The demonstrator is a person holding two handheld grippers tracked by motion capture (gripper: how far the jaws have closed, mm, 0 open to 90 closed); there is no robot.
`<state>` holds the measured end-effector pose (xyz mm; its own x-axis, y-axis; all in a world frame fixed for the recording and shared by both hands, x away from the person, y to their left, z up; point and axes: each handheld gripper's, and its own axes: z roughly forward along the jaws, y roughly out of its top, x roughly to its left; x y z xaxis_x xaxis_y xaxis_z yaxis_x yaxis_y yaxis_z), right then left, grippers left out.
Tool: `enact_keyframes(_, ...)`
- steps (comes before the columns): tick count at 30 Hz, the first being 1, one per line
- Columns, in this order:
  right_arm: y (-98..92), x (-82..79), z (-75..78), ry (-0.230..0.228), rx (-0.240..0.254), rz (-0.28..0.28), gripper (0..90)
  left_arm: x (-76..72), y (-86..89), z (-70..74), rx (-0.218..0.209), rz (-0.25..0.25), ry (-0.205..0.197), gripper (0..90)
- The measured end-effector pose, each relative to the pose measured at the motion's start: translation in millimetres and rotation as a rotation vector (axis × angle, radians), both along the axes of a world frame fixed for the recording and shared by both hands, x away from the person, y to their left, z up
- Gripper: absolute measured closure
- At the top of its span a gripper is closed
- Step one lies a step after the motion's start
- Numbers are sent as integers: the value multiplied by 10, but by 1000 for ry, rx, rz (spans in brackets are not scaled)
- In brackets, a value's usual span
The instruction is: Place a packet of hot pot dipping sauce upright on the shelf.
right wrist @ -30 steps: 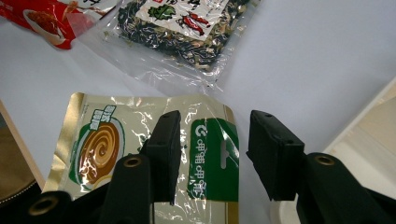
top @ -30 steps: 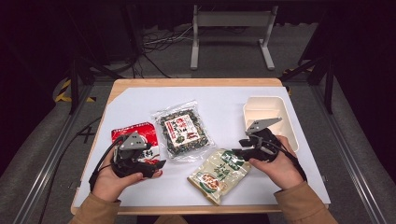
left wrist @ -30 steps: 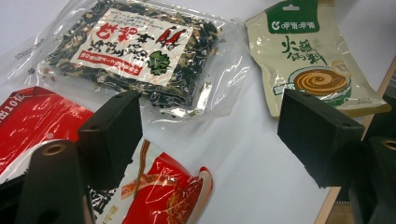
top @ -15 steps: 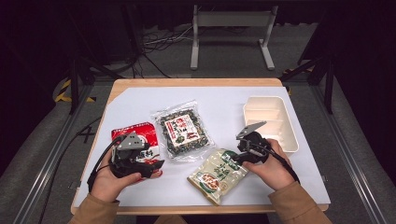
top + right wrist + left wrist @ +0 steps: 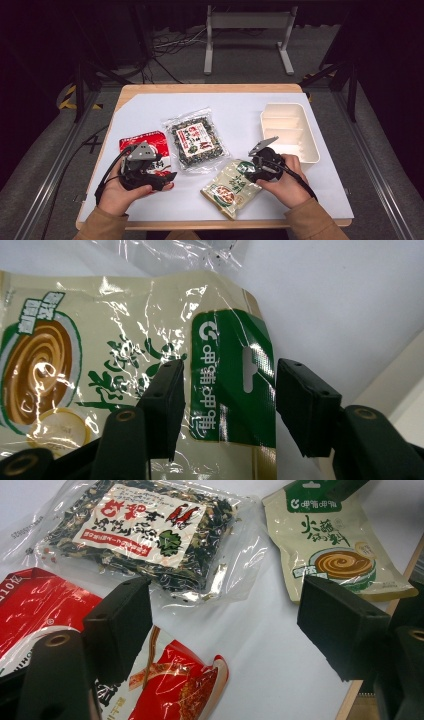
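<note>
Beige sauce pouch [image 5: 231,185] lies flat on the white table [image 5: 150,112], just in front of the clear seaweed bag [image 5: 195,141].

Right gripper [image 5: 251,169] — jaws have just been opening, spread astride the pouch's green header, pads not pressing.

Left gripper [image 5: 167,176] — spread, holding nothing, over the red packet [image 5: 150,142] left of the bag.

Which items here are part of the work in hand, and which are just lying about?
In the job:
- right gripper, open, jaws either side of the green header
- beige sauce pouch

Lying about:
- red packet, beside the open left gripper
- clear bag of dark dried mix
- white divided tray, nothing seen in it
</note>
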<state>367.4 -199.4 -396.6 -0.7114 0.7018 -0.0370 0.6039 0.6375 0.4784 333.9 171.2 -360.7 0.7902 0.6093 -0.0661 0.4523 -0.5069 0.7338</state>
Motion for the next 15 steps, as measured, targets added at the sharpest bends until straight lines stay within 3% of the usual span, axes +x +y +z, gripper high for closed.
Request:
enact_keyframes(7,24,2,-73,10,-41,-2,464,4,7,-7,-1,0,0,224)
enact_keyframes(15,15,25,-128,47,-31,-10,427,-1,-1,-7,-4,-3,7,224)
